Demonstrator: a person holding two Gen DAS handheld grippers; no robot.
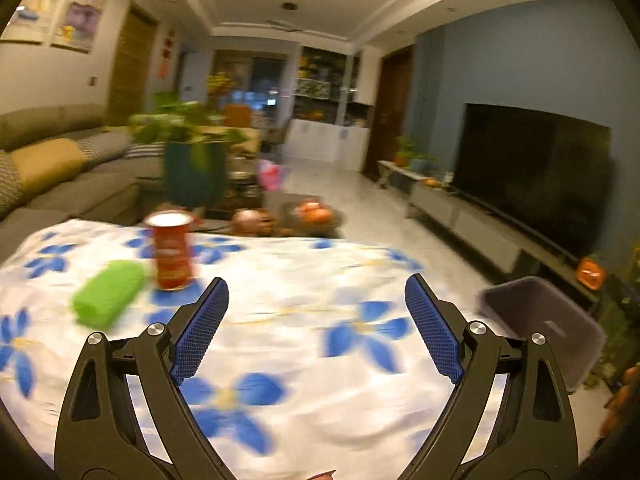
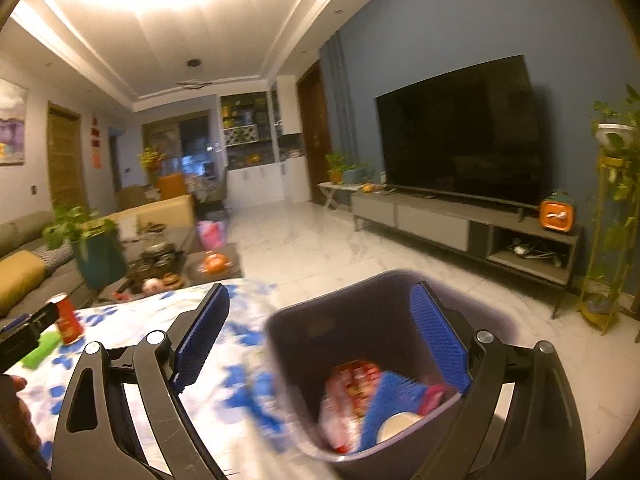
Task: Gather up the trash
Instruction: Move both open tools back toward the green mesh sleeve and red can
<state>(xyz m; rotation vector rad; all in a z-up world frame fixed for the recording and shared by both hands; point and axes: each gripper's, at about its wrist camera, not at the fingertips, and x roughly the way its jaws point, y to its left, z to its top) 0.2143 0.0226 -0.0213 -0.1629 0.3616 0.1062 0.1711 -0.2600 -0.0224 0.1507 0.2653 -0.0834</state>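
A red can (image 1: 172,254) stands upright on the flowered tablecloth (image 1: 300,320), with a green roll (image 1: 108,292) lying left of it. My left gripper (image 1: 316,292) is open and empty, to the right of the can and nearer to me. My right gripper (image 2: 320,300) is open and empty above the grey trash bin (image 2: 320,320) at the table's right edge. The bin holds a red wrapper (image 2: 352,384), a blue piece and other scraps. The bin (image 1: 536,320) also shows in the left wrist view. The can (image 2: 68,318) and green roll (image 2: 40,348) show far left in the right wrist view.
A low coffee table (image 1: 304,216) with fruit and a potted plant (image 1: 192,152) stands beyond the table. A sofa (image 1: 60,172) is on the left. A TV (image 2: 460,132) on a long console stands at the right wall. The floor between is white tile.
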